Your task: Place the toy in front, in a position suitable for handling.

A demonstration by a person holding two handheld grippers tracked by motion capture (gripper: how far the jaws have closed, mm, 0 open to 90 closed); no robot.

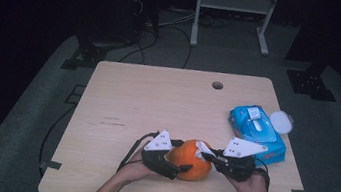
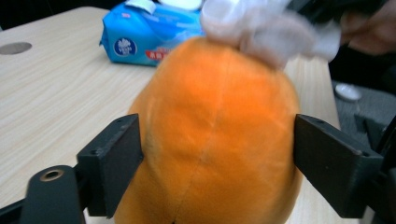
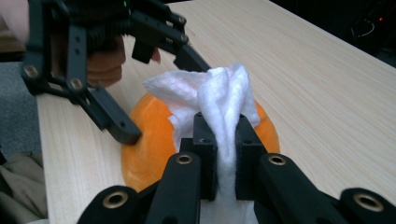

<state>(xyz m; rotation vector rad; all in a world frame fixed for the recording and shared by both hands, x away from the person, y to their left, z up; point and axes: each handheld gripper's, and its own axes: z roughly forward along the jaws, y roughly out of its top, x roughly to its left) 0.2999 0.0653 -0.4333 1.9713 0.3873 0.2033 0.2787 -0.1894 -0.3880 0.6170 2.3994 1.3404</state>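
High view: wiping an orange plush toy with a wet wipe

High view shows the plush (image 1: 193,161) on the bench (image 1: 157,104) near its front edge, between both grippers. The left gripper (image 2: 215,154) has its fingers (image 2: 114,161) spread wide, one on each flank of the plush; they meet its sides, though how firmly they press cannot be told. The right gripper (image 3: 219,154) has its fingers (image 3: 205,149) clamped tight on a folded white wipe (image 3: 219,100), which lies against the top of the plush. A blue wipe pack (image 1: 257,131) rests well to the right. The step in hand appears to be the wiping stroke. The next move likely calls for dragging the wipe across the surface while the left steadies the plush against sliding.
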